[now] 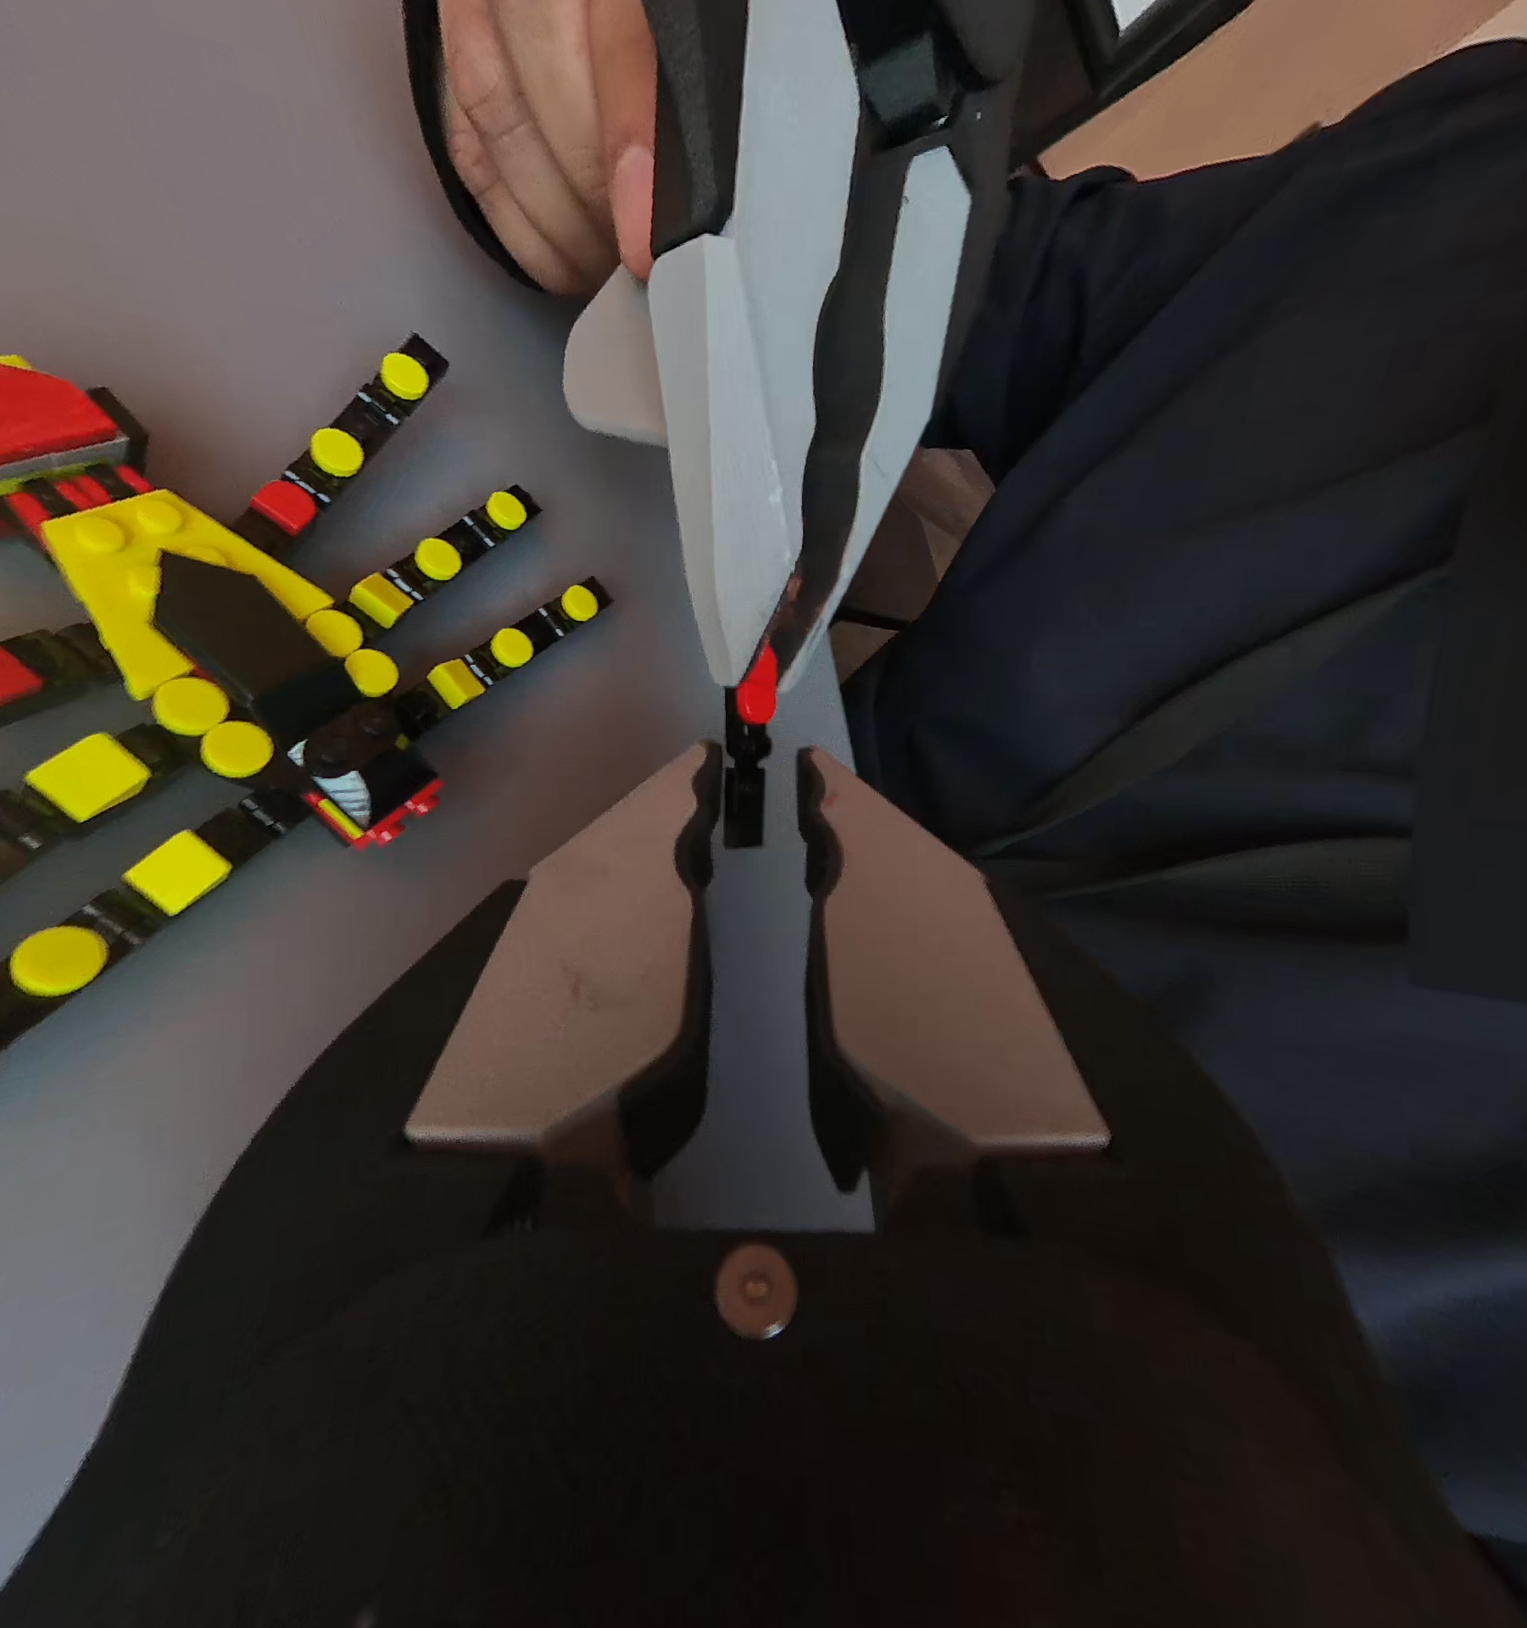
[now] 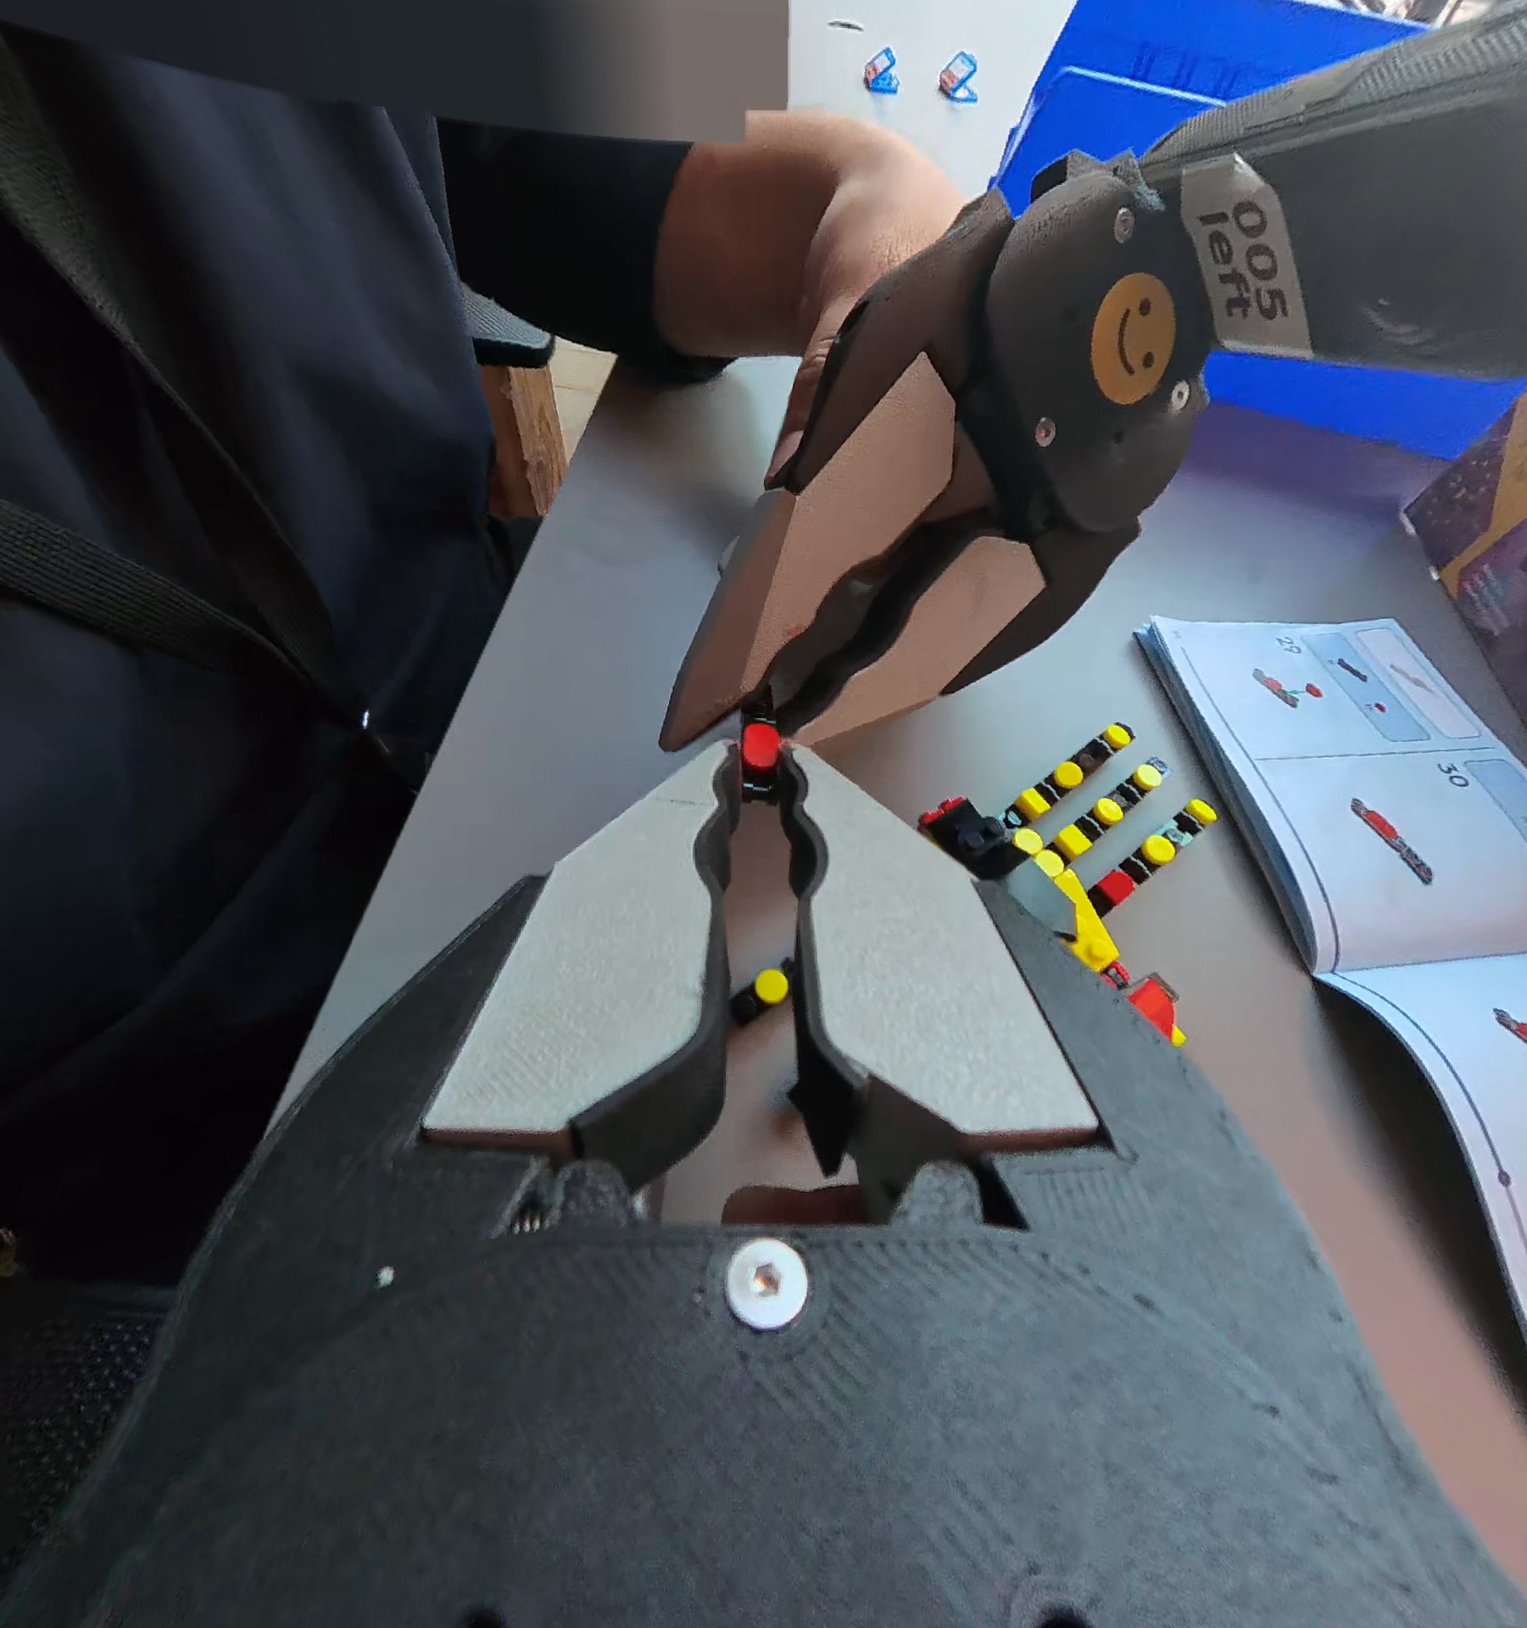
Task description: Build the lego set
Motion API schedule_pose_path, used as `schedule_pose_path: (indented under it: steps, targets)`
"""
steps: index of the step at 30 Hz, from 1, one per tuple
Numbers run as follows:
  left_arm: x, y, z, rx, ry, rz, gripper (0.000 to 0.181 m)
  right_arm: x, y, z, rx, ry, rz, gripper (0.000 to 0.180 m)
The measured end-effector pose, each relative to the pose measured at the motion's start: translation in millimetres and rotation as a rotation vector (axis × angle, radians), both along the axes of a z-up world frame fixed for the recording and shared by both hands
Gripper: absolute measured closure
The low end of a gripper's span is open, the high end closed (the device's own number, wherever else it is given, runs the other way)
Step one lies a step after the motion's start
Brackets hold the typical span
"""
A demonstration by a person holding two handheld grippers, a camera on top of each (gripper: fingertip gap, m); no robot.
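My right gripper (image 2: 758,759) is shut on a small black strip (image 1: 742,797) with a red tile (image 2: 758,744) on it, held in the air above the grey table's (image 2: 619,564) near edge. In the left wrist view it comes down from the top (image 1: 761,680), pinching the red tile (image 1: 755,696). My left gripper (image 1: 761,758) is slightly open, and the strip's free black end sits in the gap between its fingers. It also shows in the right wrist view (image 2: 755,718), meeting the piece from above. The yellow, black and red lego model (image 1: 213,617) lies on the table to the left.
The model (image 2: 1077,837) lies beside an open instruction booklet (image 2: 1359,793). A loose black piece with a yellow stud (image 2: 764,991) lies under my right gripper. A printed box (image 2: 1517,546) and a blue bin (image 2: 1182,106) stand behind. A person in dark clothing sits at the table edge. Left and right tips are no more than a few centimetres apart.
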State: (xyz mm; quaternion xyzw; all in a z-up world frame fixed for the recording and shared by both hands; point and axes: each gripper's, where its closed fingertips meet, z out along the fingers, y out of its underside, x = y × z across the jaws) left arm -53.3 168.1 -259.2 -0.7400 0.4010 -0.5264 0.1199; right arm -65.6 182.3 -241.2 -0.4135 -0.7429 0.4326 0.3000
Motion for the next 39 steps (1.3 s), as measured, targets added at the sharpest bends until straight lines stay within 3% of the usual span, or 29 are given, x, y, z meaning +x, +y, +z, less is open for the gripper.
schedule_pose_path:
  steps: [5,14,19,32,36,39]
  targets:
    - [-24.3,19.5,-5.4,0.111,0.095,0.092,0.152,0.8,13.4,-5.1,0.020,-0.015,-0.048,0.174]
    - [-84.0,48.3,9.6,0.235,0.117,0.263,0.154,-29.5,6.5,-6.4,0.287,0.078,-0.110,0.174]
    - [-97.2,52.3,8.4,0.219,0.111,0.300,0.156,-36.9,4.2,-35.6,0.355,-0.035,-0.111,0.174]
    - [-88.3,44.7,-0.9,0.201,0.128,0.248,0.156,-29.8,-4.4,-50.4,0.364,-0.146,-0.063,0.174]
    - [-90.4,47.7,0.8,0.188,0.111,0.263,0.156,-26.0,-6.0,-48.5,0.291,-0.159,-0.049,0.159]
    - [-92.5,51.1,1.5,0.192,0.109,0.282,0.156,-23.8,-7.2,-42.9,0.257,-0.136,-0.037,0.157]
